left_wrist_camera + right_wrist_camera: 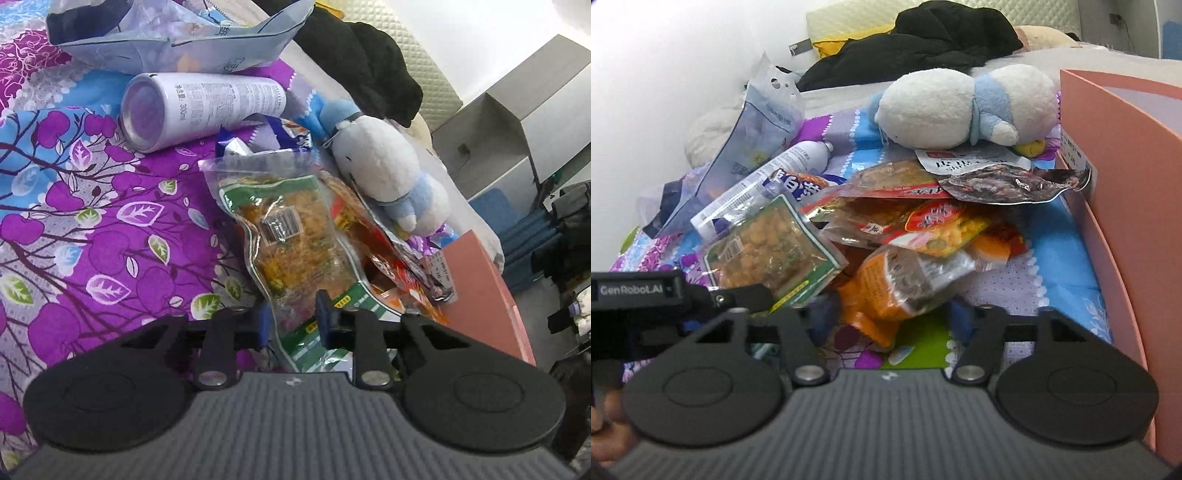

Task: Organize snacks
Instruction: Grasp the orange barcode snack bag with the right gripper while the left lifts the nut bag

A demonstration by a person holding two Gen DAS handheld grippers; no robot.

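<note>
A pile of snack packets lies on a purple floral bedsheet [92, 229]. My left gripper [291, 317] is shut on the near edge of a green-bordered clear packet of yellow snack [291, 236]; this packet also shows in the right wrist view [768, 247], with the left gripper [738, 295] at its corner. My right gripper [890, 314] is open, its fingers either side of the end of an orange snack packet [890, 284]. Behind it lie a red and yellow packet [934, 229] and a dark packet [1004, 181].
A pink box [1126, 206] stands at the right, also seen in the left wrist view [484, 288]. A white spray can [199, 110], a blue-white plastic bag [177, 40], a white and blue plush toy [388, 170] and black clothing [923, 40] lie beyond the pile.
</note>
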